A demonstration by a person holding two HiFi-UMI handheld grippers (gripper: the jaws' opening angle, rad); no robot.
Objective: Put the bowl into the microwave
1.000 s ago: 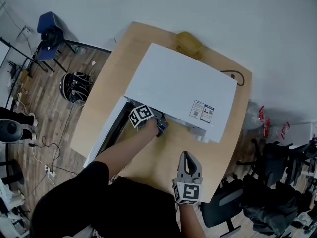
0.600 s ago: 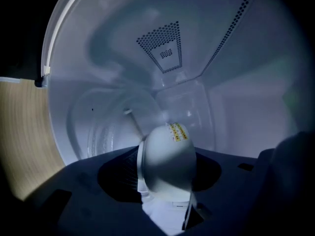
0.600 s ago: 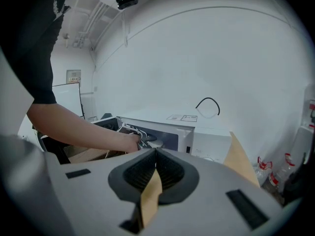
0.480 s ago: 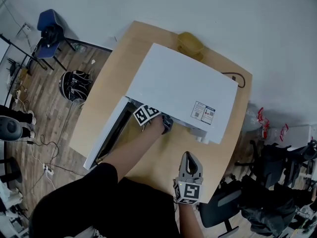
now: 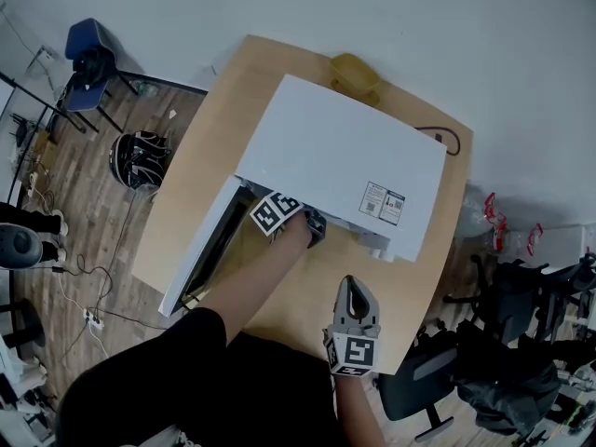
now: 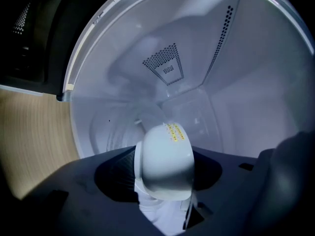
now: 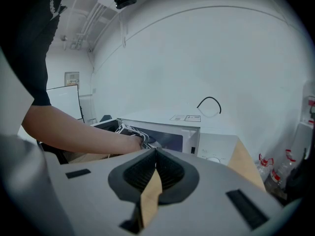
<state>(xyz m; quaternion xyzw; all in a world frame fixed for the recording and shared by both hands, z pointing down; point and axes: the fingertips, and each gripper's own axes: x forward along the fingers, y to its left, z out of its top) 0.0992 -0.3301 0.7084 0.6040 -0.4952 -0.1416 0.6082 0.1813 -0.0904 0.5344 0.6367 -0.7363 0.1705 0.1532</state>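
The white bowl [image 6: 165, 161] is gripped by the left claw [image 6: 165, 183] inside the microwave [image 6: 197, 73] cavity. It is judged light, rigid, smooth and breakable, best taken by the rim. The right claw [image 7: 155, 156] is clenched on nothing.

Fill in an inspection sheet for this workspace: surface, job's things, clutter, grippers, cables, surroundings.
Surface: wooden table.
Job's things: white microwave, door open; white bowl tilted on its side at the open cavity.
Clutter: yellow object behind the microwave.
Grippers: left hand-held gripper shut on the bowl; right hand-held gripper shut, empty, above the table's near edge.
Cables: black cable on the table; loose cables on the floor.
Surroundings: blue chair, black office chair.
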